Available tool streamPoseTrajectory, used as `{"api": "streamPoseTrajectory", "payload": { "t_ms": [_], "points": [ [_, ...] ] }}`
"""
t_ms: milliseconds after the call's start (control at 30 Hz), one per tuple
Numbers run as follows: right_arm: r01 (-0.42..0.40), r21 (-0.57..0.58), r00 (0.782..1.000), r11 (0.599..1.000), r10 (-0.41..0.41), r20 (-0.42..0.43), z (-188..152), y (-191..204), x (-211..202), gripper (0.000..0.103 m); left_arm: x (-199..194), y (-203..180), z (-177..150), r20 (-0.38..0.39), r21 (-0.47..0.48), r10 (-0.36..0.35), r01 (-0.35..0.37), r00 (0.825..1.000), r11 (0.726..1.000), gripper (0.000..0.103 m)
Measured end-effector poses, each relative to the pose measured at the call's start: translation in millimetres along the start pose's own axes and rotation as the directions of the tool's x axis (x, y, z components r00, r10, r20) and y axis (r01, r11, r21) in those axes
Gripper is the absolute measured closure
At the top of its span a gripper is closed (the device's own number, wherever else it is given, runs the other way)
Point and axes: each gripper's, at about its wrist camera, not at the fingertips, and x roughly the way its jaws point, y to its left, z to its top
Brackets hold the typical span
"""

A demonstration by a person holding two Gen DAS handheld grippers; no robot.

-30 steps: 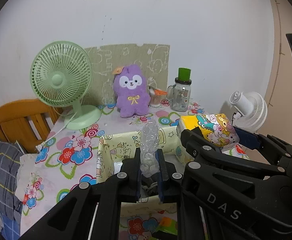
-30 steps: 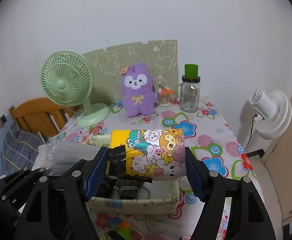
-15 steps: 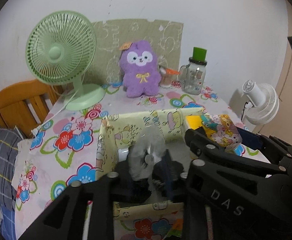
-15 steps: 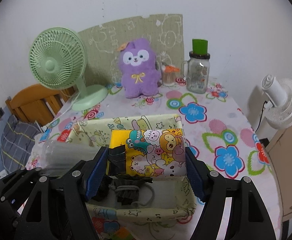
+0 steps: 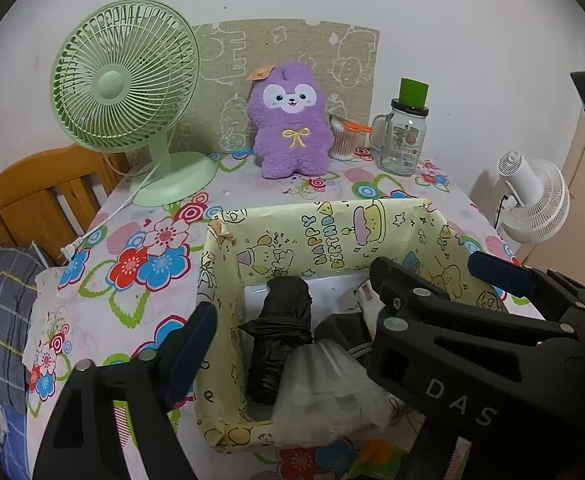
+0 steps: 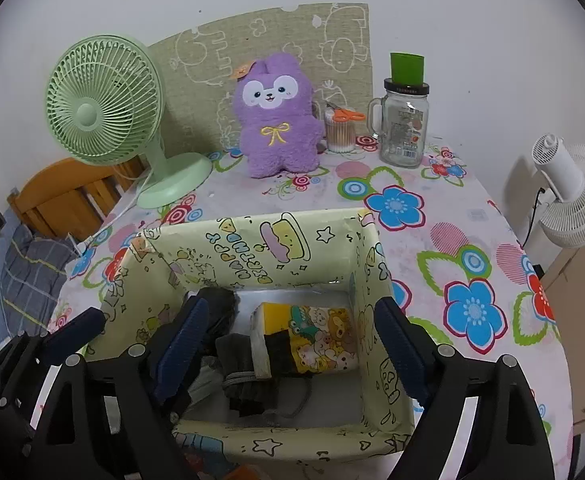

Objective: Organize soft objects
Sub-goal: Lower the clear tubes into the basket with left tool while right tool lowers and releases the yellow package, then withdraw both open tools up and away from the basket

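Note:
A yellow cartoon-print box (image 5: 324,236) (image 6: 252,256) stands on the flowered table. Inside lie a black rolled bag (image 5: 280,332) (image 6: 220,308), a clear plastic bundle (image 5: 324,388), a cartoon-animal tissue pack (image 6: 316,340) and dark grey cloth (image 6: 244,372). My left gripper (image 5: 292,360) hangs over the box's near left part with its jaws opening; the bundle lies loose between them, and its right finger is hidden behind the right gripper. My right gripper (image 6: 292,340) is opening too, its pads clear of the tissue pack below. A purple plush (image 5: 290,124) (image 6: 276,120) sits at the back.
A green desk fan (image 5: 124,76) stands at the back left, its cord trailing off the table's left edge. A glass jar with a green lid (image 6: 404,120) and a cotton-swab tub with orange scissors (image 6: 340,128) stand at the back right. A white fan (image 6: 572,192) stands beyond the right edge.
Both grippers sank toward the box and opened. The clear bundle left the left jaws and the tissue pack left the right jaws; both now lie in the box.

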Motion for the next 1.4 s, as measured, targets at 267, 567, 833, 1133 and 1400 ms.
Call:
{"api": "streamPoseTrajectory", "payload": {
  "t_ms": [267,567,833,1133,1400],
  "points": [
    [-0.002,0.005,1.0,1.0,0.002,-0.003,-3.3,-0.4,-7.7,0.015,-7.3,-1.9,-3.4,0.005,0.0,-0.014,0.014,1.0,1.0,0.013],
    [0.018,0.013,0.999,1.0,-0.018,0.028,-12.5,-2.4,-30.2,0.011,-27.1,-8.5,-10.7,0.032,0.006,-0.022,0.022,0.999,1.0,0.009],
    [0.019,0.016,0.999,1.0,-0.02,0.049,-23.1,-3.2,-49.6,0.011,-43.7,-14.0,-20.2,0.05,0.016,-0.025,0.024,0.998,1.0,0.009],
    [0.02,0.012,0.997,1.0,-0.02,0.069,-36.8,-2.0,-69.4,0.011,-61.5,-17.2,-32.5,0.07,0.018,-0.025,0.024,0.997,1.0,0.009],
    [0.017,0.009,0.997,1.0,-0.018,0.077,-49.5,0.4,-82.8,0.011,-75.1,-13.3,-45.7,0.076,0.012,-0.02,0.019,0.997,1.0,0.009]
  ]
}}
